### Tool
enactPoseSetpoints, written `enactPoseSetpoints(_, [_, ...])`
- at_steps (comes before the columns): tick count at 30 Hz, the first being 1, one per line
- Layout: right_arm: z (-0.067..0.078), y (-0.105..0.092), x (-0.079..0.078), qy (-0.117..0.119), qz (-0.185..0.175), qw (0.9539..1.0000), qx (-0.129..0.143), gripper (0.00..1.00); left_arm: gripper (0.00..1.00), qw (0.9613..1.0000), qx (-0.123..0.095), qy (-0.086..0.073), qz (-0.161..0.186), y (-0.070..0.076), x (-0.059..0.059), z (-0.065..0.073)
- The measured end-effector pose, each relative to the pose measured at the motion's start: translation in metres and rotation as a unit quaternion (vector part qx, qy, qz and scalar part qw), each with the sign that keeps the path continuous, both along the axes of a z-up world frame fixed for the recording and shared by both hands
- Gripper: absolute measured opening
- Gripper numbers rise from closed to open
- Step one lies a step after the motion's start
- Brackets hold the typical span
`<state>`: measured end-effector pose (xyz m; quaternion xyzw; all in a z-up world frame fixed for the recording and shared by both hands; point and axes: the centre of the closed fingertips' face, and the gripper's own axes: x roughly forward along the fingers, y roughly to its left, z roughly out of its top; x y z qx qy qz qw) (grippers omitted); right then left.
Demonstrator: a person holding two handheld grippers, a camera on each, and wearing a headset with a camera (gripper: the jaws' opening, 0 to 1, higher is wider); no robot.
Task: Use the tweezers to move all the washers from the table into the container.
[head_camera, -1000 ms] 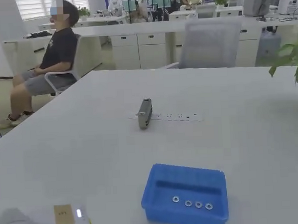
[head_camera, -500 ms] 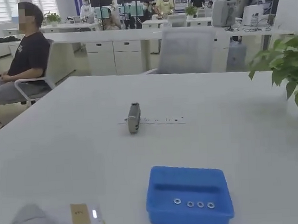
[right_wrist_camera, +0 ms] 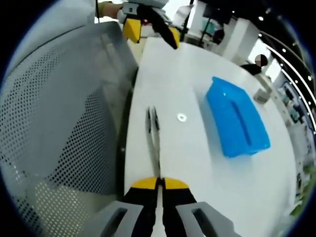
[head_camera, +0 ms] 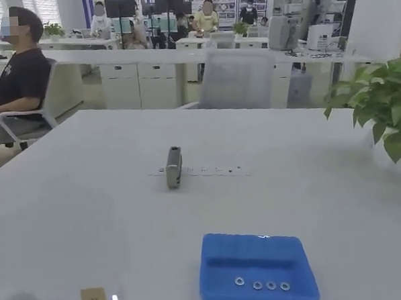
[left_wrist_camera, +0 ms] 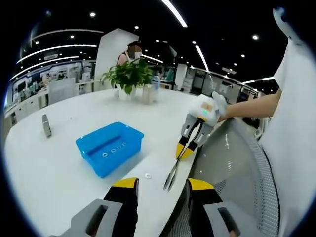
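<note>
1. Washers first: one loose washer (right_wrist_camera: 181,117) lies flat on the table (right_wrist_camera: 197,168) close to its near edge, between that edge and the blue container (right_wrist_camera: 237,123). Another four washers (head_camera: 261,284) sit in a row inside the container.
2. Tweezers (right_wrist_camera: 152,133) point out along the near edge, tips slightly parted and just beside the loose washer, not on it.
3. Right gripper (right_wrist_camera: 158,183) has its jaws pressed together on the tweezers' back end. The left gripper (left_wrist_camera: 161,184) stands off to the side with its jaws apart, holding nothing.
4. Step in hand, as I judge it: picking up the one washer left on the table. Swing the tips sideways until they straddle its rim. Come in low and shallow so one tip slides under, then squeeze gently. Squeeze too hard and a thin ring will likely flick off the near edge.
5. Lift it clear of the container wall before letting go.
</note>
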<state>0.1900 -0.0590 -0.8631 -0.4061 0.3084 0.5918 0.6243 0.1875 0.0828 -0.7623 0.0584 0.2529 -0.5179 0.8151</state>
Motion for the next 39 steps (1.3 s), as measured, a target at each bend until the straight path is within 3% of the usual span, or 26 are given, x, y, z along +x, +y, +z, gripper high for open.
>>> enactPoseSetpoints(2, [0.001, 0.001, -0.003, 0.006, 0.001, 1.0, 0.006, 0.0, 0.36, 0.9999, -0.008, -0.001, -0.01, -0.005, 0.004, 0.001])
enactPoseSetpoints(5, [0.006, 0.003, -0.002, 0.0, 0.001, 0.9999, 0.013, 0.0, 0.36, 0.9998, -0.002, -0.001, -0.02, -0.01, 0.008, -0.003])
enactPoseSetpoints(12, [0.039, 0.018, -0.005, -0.023, 0.013, 0.999, 0.035, 0.0, 0.35, 0.9984, 0.014, 0.007, -0.055, -0.023, 0.012, -0.014])
enactPoseSetpoints(20, [0.082, 0.051, -0.006, -0.03, 0.023, 0.9975, 0.059, 0.0, 0.3, 0.9945, 0.044, -0.004, -0.095, -0.027, 0.011, -0.026])
enactPoseSetpoints(22, [0.09, 0.062, -0.005, -0.028, 0.029, 0.9972, 0.063, 0.0, 0.27, 0.9927, 0.052, -0.014, -0.108, -0.027, 0.012, -0.028])
enactPoseSetpoints(39, [0.104, 0.121, 0.006, -0.009, 0.06, 0.9952, 0.077, 0.0, 0.19, 0.9911, 0.059, -0.02, -0.117, -0.017, 0.02, -0.045])
